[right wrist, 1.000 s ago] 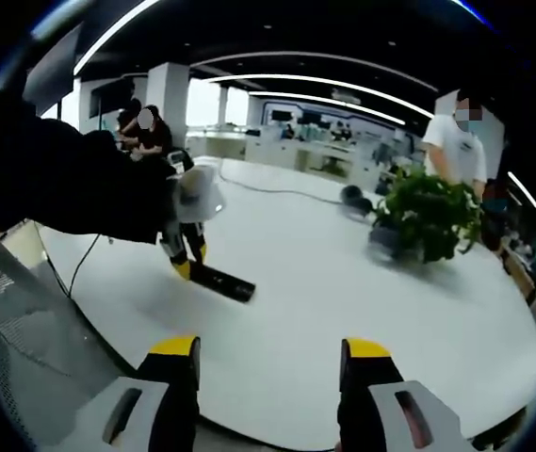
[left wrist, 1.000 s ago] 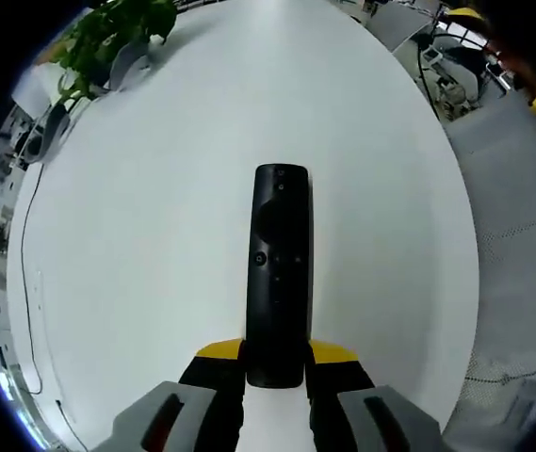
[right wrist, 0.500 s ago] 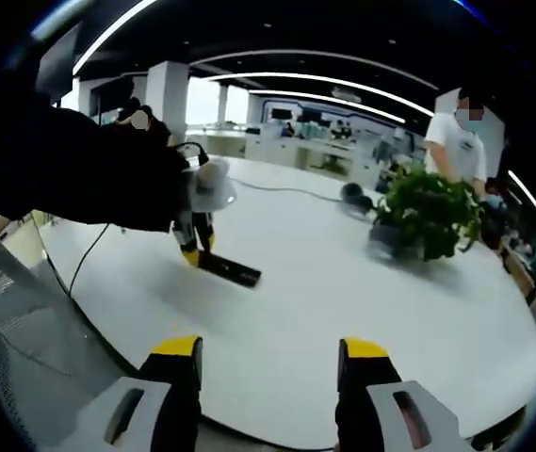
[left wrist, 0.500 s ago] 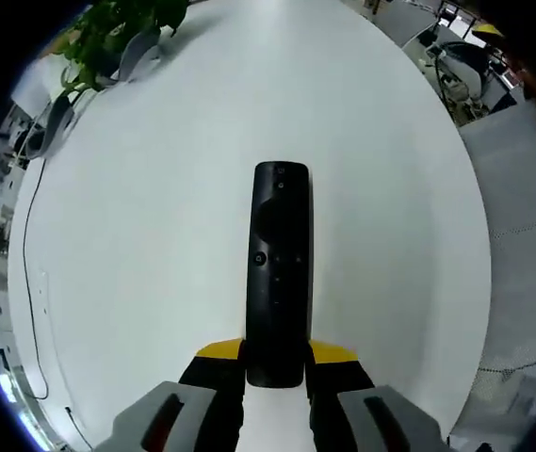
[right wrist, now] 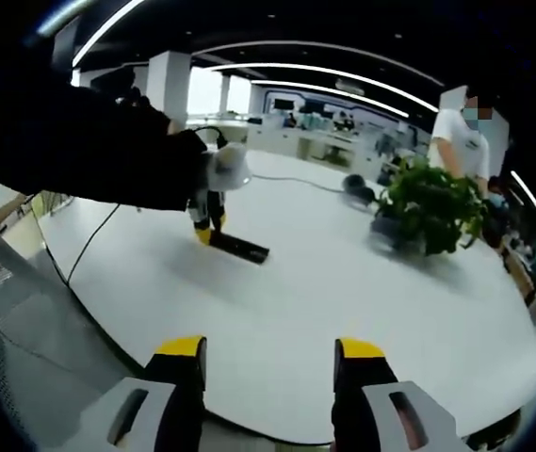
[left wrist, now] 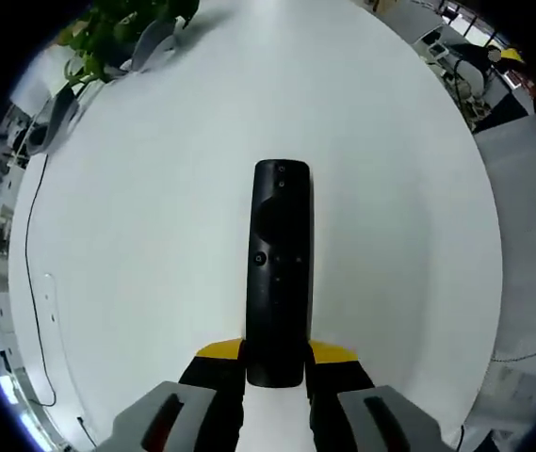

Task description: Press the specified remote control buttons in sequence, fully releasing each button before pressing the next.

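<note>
A long black remote control [left wrist: 280, 268] lies lengthwise ahead of me in the left gripper view, buttons up, its near end clamped between my left gripper's [left wrist: 277, 356] yellow-tipped jaws. In the right gripper view the same remote [right wrist: 240, 249] shows small and far off over the white table [right wrist: 343, 301], held by the left gripper [right wrist: 210, 226] under a dark sleeve [right wrist: 79, 151]. My right gripper [right wrist: 269, 353] hovers near the table's near edge, jaws apart with nothing between them.
A potted green plant [right wrist: 432, 212] stands at the table's far right; the plant [left wrist: 121, 33] also sits at the upper left in the left gripper view. A thin cable [left wrist: 30, 282] runs along the table's left edge. A person in white [right wrist: 461, 151] stands behind the plant. A mesh chair back [right wrist: 23, 348] is near left.
In the right gripper view the left gripper and remote have moved right and farther across the table. The left gripper view has shifted over the table; the grip on the remote is unchanged.
</note>
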`<control>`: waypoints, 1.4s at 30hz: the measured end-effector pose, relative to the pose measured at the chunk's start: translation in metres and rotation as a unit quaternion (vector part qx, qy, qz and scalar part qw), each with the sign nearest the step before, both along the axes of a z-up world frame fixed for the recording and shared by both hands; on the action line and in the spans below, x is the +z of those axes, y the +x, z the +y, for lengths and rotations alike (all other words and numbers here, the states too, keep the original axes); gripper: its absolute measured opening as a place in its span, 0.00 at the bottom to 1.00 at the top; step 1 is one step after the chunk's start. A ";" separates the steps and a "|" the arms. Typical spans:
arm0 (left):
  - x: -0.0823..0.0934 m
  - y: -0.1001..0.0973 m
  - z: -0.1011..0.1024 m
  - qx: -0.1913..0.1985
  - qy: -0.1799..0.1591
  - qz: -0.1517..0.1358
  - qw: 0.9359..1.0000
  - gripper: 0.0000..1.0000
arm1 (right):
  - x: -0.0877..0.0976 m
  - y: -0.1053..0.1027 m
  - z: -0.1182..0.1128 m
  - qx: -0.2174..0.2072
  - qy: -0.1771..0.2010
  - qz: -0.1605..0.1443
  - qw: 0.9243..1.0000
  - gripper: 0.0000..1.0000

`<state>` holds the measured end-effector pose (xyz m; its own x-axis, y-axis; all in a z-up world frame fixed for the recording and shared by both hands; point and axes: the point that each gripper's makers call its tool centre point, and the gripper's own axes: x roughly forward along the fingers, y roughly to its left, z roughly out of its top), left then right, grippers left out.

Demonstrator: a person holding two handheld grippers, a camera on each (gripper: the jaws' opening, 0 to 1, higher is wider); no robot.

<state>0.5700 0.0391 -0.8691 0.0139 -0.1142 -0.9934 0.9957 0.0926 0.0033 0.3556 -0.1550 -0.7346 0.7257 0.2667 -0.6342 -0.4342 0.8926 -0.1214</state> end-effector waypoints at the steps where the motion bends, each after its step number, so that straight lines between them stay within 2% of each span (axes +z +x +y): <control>1: 0.000 0.004 0.000 0.001 0.000 0.000 1.000 0.24 | -0.001 0.000 0.000 0.001 -0.001 0.002 1.000 0.51; 12: 0.000 0.024 0.000 -0.010 0.014 0.003 1.000 0.24 | -0.005 -0.002 0.000 0.003 -0.009 0.012 1.000 0.49; 25: 0.001 0.043 0.001 0.001 -0.003 0.005 1.000 0.24 | -0.006 -0.002 -0.003 -0.005 -0.012 0.014 1.000 0.49; 32: 0.001 0.057 0.002 0.002 0.004 0.007 1.000 0.24 | -0.008 -0.003 -0.003 -0.005 -0.016 0.018 1.000 0.49; 37: 0.001 0.064 0.002 -0.015 0.009 0.008 1.000 0.24 | -0.008 -0.003 -0.005 -0.009 -0.020 0.020 1.000 0.48; 42: 0.001 0.074 0.003 -0.013 0.003 0.008 1.000 0.24 | -0.009 -0.002 -0.007 -0.013 -0.023 0.021 0.999 0.48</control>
